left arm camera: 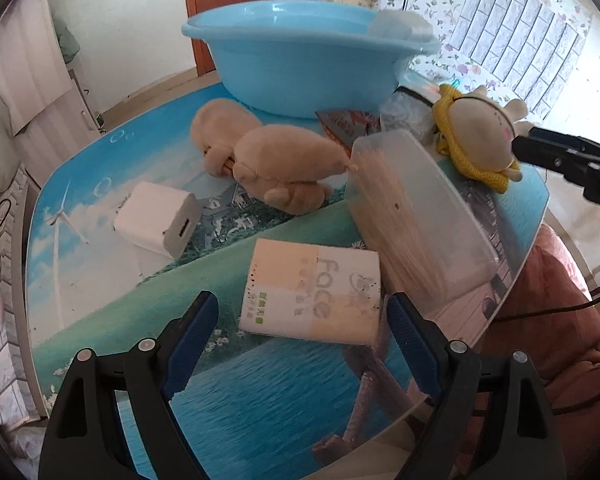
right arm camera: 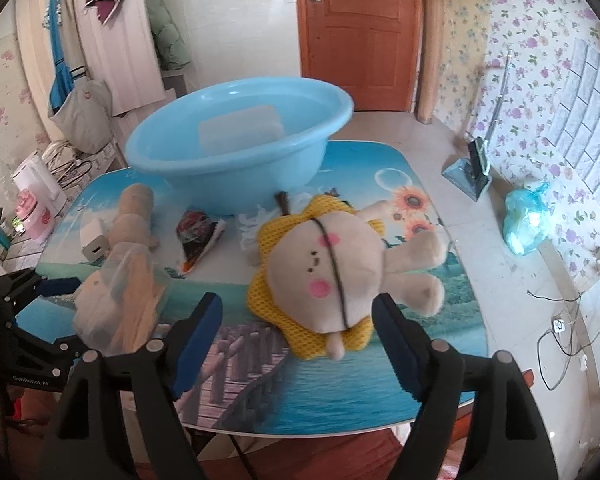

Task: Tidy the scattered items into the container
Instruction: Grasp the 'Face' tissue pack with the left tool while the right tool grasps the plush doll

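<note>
While both grippers sit wide open w/ nothing held, the step in hand looks like the approach to a pick, one item per side. The left gripper point(left arm camera: 300, 320) has its jaws spread either side of the tissue pack point(left arm camera: 310, 294), which lies flat on the table point(left arm camera: 260, 392) between the blue pads; right pad looks at or almost at the pack's edge, left pad is clear of it. The right gripper point(right arm camera: 298, 338) is lined up on the yellow-maned plush toy point(right arm camera: 320, 276), lying face up near the table's front edge, head end reaching in between the fingers but not pinched. The blue basin point(right arm camera: 236, 136) stands at the far side of the table, already w/ one pale translucent box inside. Other loose bits: a tan plush point(left arm camera: 268, 168) lying in front of the basin, a white charger point(left arm camera: 158, 224), a clear plastic box point(left arm camera: 416, 216) just right of the tissue pack, and a snack packet point(right arm camera: 198, 240) by the basin's foot. Next, I'd judge: ease each gripper fwd a touch, close on the pack and on the toy's head, lift clear of neighbours, carry over the basin rim, let go. Plush is soft, so it needs a deep squeeze; the clear box crowds the left side.
</note>
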### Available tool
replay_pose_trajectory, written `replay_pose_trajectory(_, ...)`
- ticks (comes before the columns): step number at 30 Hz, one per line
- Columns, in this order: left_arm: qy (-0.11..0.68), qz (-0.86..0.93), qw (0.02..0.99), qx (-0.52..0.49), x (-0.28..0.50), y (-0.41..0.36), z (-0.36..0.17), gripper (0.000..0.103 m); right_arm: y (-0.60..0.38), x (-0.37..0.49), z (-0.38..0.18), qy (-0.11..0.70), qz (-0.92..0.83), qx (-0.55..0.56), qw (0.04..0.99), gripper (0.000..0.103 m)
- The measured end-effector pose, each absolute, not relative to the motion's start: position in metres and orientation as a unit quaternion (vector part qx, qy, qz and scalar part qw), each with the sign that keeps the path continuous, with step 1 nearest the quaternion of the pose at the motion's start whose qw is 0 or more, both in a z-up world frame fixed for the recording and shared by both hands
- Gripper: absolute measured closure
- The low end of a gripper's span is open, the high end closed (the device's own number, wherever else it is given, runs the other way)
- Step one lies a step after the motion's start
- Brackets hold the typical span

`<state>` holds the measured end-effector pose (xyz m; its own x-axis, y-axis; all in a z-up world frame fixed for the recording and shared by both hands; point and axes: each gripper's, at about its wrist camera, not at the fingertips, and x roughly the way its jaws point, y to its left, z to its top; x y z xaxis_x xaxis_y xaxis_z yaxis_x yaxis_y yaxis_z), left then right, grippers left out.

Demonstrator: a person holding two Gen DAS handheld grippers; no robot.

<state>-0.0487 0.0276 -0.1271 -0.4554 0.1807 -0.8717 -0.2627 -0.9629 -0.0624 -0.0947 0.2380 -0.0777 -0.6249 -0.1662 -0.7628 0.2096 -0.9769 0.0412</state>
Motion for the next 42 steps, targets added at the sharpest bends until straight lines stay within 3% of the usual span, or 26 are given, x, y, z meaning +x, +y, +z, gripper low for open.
replay_pose_trajectory(2, 0.041, 0.852, 0.129, -0.506, -0.049, 0.03, -0.13, 0.017, 0.244, -0.097, -0.079, 0.018, -0.904, 0.418, 0.09, 0.014)
replay_pose_trajectory(4, 0.043, 0.853, 0.126, -0.504, -0.049, 0.03, -0.131, 0.019, 0.251, -0.1, -0.079, 0.01, -0.904, 0.419, 0.082, 0.013)
replay_pose_trajectory(7, 0.045, 0.858, 0.123, -0.497, -0.047, 0.029, -0.128, 0.041, 0.258, -0.103, -0.082, 0.004, -0.903, 0.422, 0.078, 0.013)
replay_pose_trajectory(15, 0.029, 0.863, 0.114, -0.491, -0.047, 0.02, -0.121, 0.04, 0.26, -0.108, -0.087, 0.016, -0.903, 0.422, 0.077, 0.012)
replay_pose_trajectory(19, 0.027, 0.867, 0.105, -0.487, -0.045, 0.014, -0.116, 0.04, 0.259, -0.115, -0.091, 0.024, -0.905, 0.418, 0.072, 0.003)
replay_pose_trajectory(30, 0.02, 0.872, 0.091, -0.48, -0.05, 0.007, -0.11, 0.04, 0.25, -0.13, -0.109, 0.028, -0.901, 0.426, 0.084, 0.003)
replay_pose_trajectory(31, 0.02, 0.873, 0.089, -0.479, -0.05, 0.006, -0.109, 0.04, 0.251, -0.128, -0.109, 0.028, -0.9, 0.425, 0.089, 0.005)
replay_pose_trajectory(34, 0.017, 0.874, 0.087, -0.478, -0.051, 0.002, -0.11, 0.04, 0.256, -0.124, -0.107, 0.008, -0.898, 0.427, 0.107, 0.029)
replay_pose_trajectory(42, 0.011, 0.878, 0.088, -0.471, -0.046, 0.0, -0.105, 0.04, 0.268, -0.11, -0.096, -0.019, -0.902, 0.418, 0.109, 0.036)
